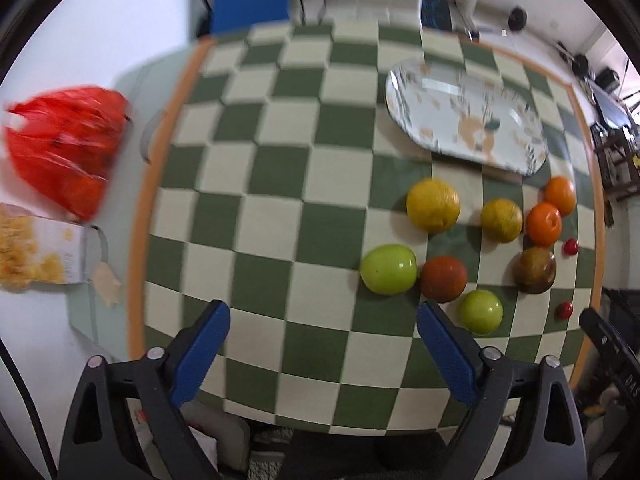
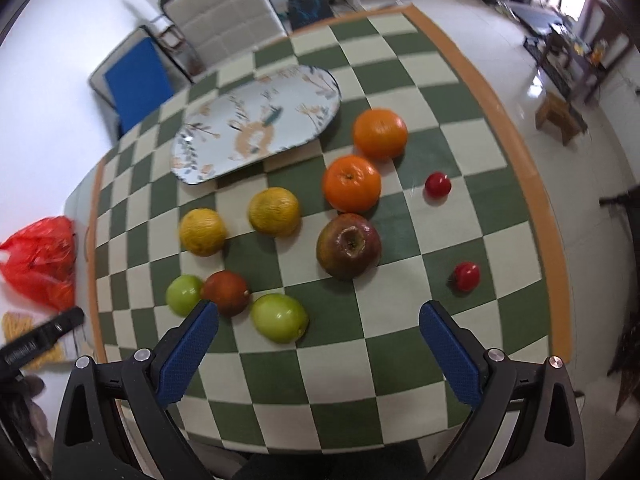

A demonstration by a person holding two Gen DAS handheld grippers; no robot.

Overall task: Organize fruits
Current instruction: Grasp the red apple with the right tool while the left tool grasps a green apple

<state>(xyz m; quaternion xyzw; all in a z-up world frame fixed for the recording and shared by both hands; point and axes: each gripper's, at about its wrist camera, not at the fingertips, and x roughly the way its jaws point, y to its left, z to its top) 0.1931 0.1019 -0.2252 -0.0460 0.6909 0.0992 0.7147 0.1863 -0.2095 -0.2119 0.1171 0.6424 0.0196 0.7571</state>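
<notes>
Several fruits lie loose on the green-and-cream checked tablecloth (image 1: 260, 168): two green apples (image 1: 388, 269) (image 2: 279, 317), a dark red fruit (image 2: 226, 292), a red-green apple (image 2: 348, 246), two yellow citrus (image 2: 274, 211), two oranges (image 2: 351, 184) and two small red fruits (image 2: 466, 276). An oval floral plate (image 2: 256, 124) (image 1: 468, 116) sits bare beyond them. My left gripper (image 1: 324, 316) hovers open over the cloth, left of the fruit. Over the near edge my right gripper (image 2: 318, 316) is open too, with the nearer green apple just ahead between its fingers.
A red plastic bag (image 1: 64, 152) and a box of yellow pasta (image 1: 36, 252) lie off the cloth at the left. A padded chair (image 2: 224, 16) and a blue-seated chair (image 2: 136, 80) stand behind the table. The cloth's orange border (image 2: 516, 152) marks its right edge.
</notes>
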